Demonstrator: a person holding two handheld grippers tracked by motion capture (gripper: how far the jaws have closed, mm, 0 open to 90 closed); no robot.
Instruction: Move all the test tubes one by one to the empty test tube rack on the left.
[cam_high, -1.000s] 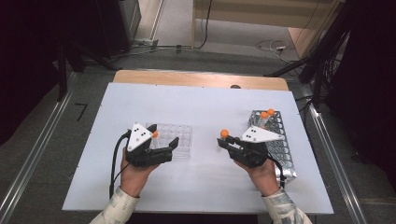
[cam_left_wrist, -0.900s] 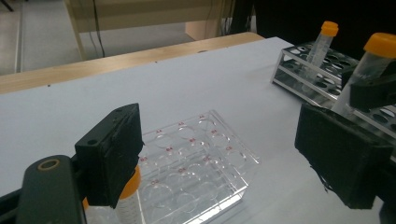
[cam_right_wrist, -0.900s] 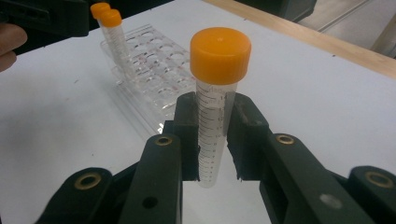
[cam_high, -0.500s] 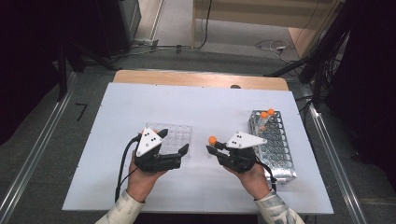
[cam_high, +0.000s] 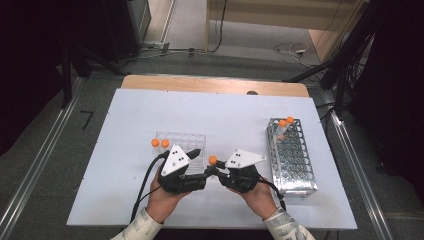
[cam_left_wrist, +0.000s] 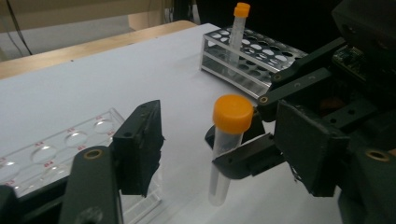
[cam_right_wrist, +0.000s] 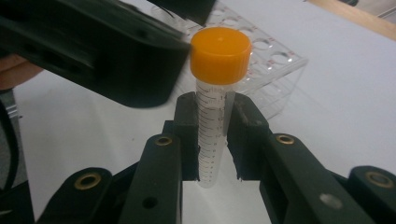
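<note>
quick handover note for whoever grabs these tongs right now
Right tongs: shut on the orange-capped tube, held upright above the white table.
Left tongs: open, jaws have just been closing, one on each side of that tube, pads not on it yet. It looks like a handover from right to left.
Metal rack at the right: two capped tubes stand at its far end.
Clear tray beside the left hand: two orange-capped tubes at its left edge.
Done: tube lifted and brought between the left jaws.
Left: probably close the left tongs, release the right, and place the tube, likely at the clear tray.
</note>
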